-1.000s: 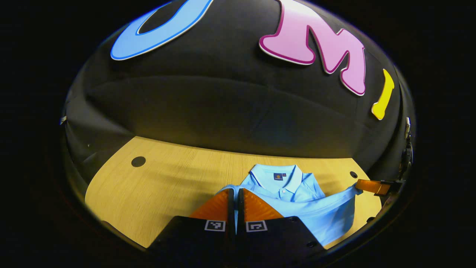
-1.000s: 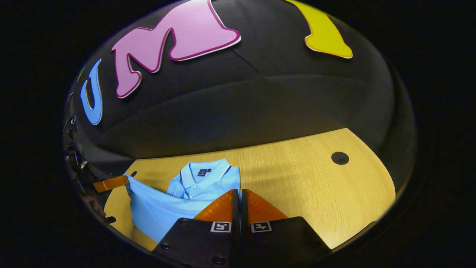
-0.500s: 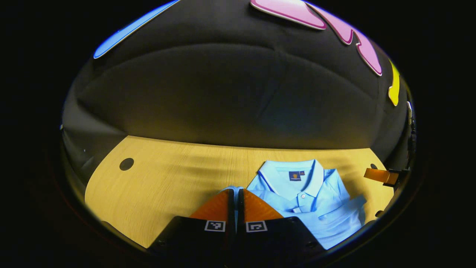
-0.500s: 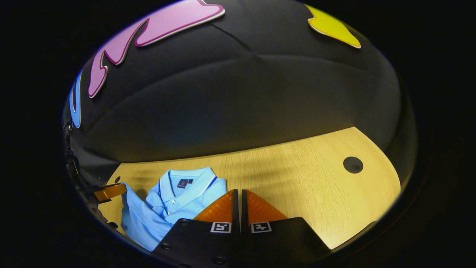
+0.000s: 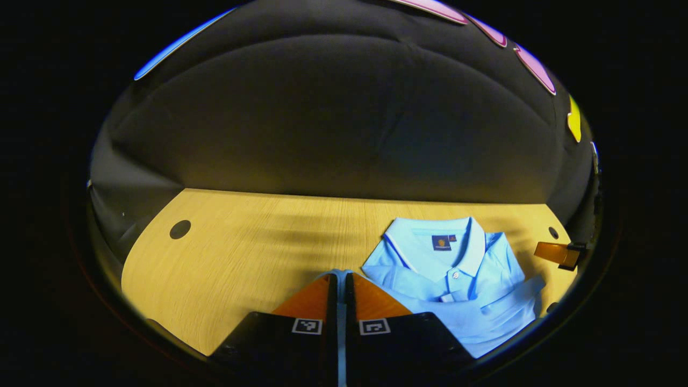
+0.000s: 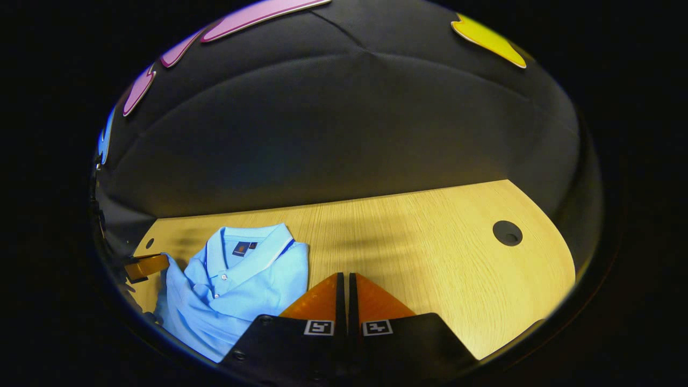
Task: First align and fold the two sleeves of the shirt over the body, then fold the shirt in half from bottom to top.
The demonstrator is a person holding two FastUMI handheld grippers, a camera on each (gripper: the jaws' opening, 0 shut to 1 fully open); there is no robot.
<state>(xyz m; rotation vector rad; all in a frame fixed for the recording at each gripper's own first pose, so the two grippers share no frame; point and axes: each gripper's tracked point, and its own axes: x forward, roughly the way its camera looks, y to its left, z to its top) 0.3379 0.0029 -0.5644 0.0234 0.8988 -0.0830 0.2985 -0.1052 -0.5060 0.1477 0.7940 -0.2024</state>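
A light-blue polo shirt (image 5: 478,274) lies on the wooden table (image 5: 242,252), collar toward the wall, its lower part folded up over the chest in loose layers. My left gripper (image 5: 338,275) is shut, with a strip of the blue cloth pinched between its fingers at the shirt's left edge. In the right gripper view the shirt (image 6: 242,285) sits at the lower left, and the left gripper (image 6: 144,266) touches its far corner. My right gripper (image 6: 344,274) is shut over bare table with nothing between its fingers. In the left gripper view the right gripper (image 5: 559,253) stands apart from the shirt.
The table (image 6: 430,258) has a round cable hole (image 6: 507,233) at its right and another hole (image 5: 180,229) at its left. The black booth wall rises right behind the table's far edge.
The raised hem has come down onto the shirt's chest. The right gripper, joined to the shirt's corner a second ago, now stands apart from it. Both cameras tilted lower toward the table.
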